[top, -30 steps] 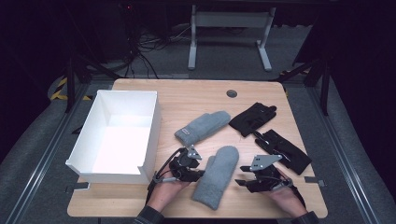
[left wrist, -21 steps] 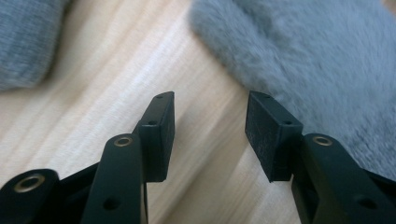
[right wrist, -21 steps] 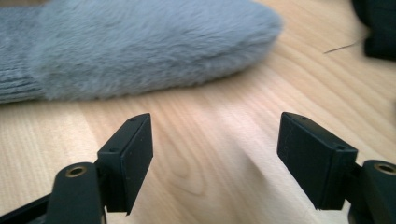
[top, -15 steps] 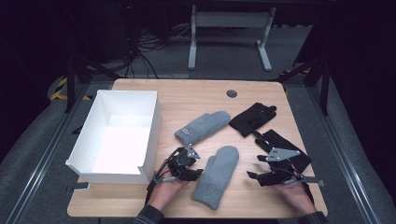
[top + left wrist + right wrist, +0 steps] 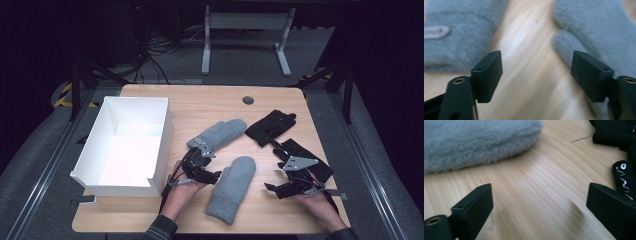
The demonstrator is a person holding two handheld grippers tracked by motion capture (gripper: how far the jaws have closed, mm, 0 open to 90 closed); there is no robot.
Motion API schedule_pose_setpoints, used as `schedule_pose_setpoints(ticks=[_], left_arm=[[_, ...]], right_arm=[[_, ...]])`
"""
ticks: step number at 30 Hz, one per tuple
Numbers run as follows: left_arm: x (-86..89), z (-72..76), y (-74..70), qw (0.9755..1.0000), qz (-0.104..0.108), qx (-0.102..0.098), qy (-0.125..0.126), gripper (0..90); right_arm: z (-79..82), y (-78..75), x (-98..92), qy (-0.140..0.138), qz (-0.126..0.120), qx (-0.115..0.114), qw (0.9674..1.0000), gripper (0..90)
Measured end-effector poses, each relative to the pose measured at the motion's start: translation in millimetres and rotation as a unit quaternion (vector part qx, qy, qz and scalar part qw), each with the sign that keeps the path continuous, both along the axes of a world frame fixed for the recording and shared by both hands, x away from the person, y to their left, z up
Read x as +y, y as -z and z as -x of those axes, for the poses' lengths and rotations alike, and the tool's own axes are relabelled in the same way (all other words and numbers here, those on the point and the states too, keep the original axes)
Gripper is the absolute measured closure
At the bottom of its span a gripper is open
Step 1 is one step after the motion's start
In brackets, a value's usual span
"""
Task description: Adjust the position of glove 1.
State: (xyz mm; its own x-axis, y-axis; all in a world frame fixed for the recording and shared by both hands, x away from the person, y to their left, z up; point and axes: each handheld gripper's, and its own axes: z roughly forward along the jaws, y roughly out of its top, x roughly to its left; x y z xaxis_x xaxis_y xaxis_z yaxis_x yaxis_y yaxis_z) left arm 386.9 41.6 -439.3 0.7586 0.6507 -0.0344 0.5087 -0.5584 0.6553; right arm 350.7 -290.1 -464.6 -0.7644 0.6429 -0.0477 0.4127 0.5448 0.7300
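Grey mitten (image 5: 231, 188) lies flat at the near middle of the table (image 5: 210, 102), between the two hands. Just left of it, the left gripper (image 5: 216, 175) has just been opening, jaws apart over bare wood, the mitten's thumb beside one jaw. To its right, the right gripper (image 5: 270, 188) has likewise just spread wide, nothing between. A second grey mitten (image 5: 220, 134) lies farther back, black gloves (image 5: 271, 126) far right, a white box (image 5: 125, 145) left.

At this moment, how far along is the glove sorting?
Done: nothing is in the white box. In hand: nothing; the left gripper and right gripper, jaws just opened, flank the near grey mitten. Left: that mitten, the far grey mitten and both black gloves on the table.
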Motion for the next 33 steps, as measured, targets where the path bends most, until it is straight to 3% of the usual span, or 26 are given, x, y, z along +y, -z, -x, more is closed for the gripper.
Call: schedule_pose_setpoints(ticks=[5, 13, 17, 25, 27, 30, 33], left_arm=[[-5.0, -10.5, -5.5, 1.0000, 0.000, -0.004, -0.005, 19.0], [-12.2, -29.0, -19.9, 0.9997, -0.006, -0.021, 0.009, 14.4], [-13.5, -42.4, -25.2, 0.9994, -0.010, -0.030, 0.017, 14.1], [-14.6, -74.4, -24.1, 0.9994, -0.013, -0.018, 0.026, 14.1], [-16.0, -84.5, -20.9, 0.9992, -0.021, -0.012, 0.030, 14.1], [-18.3, -100.1, -14.5, 0.9993, -0.015, -0.004, 0.035, 12.7], [-20.0, -108.0, -10.5, 0.9992, -0.018, 0.001, 0.036, 10.5]], right_arm=[[3.9, 3.1, 1.0, 0.004, 0.013, -0.007, 0.9999, 2.9], [0.1, 7.0, 1.8, 0.003, 0.007, 0.020, 0.9998, 0.1], [0.1, 7.1, 1.8, 0.004, 0.008, 0.020, 0.9998, 0.0], [1.1, 7.0, 1.8, 0.010, 0.009, 0.020, 0.9997, 0.0], [1.2, 7.1, 1.8, 0.010, 0.008, 0.020, 0.9997, 0.0], [1.2, 7.1, 1.8, 0.010, 0.008, 0.020, 0.9997, 0.0], [1.2, 7.1, 1.8, 0.010, 0.008, 0.020, 0.9997, 0.0]])
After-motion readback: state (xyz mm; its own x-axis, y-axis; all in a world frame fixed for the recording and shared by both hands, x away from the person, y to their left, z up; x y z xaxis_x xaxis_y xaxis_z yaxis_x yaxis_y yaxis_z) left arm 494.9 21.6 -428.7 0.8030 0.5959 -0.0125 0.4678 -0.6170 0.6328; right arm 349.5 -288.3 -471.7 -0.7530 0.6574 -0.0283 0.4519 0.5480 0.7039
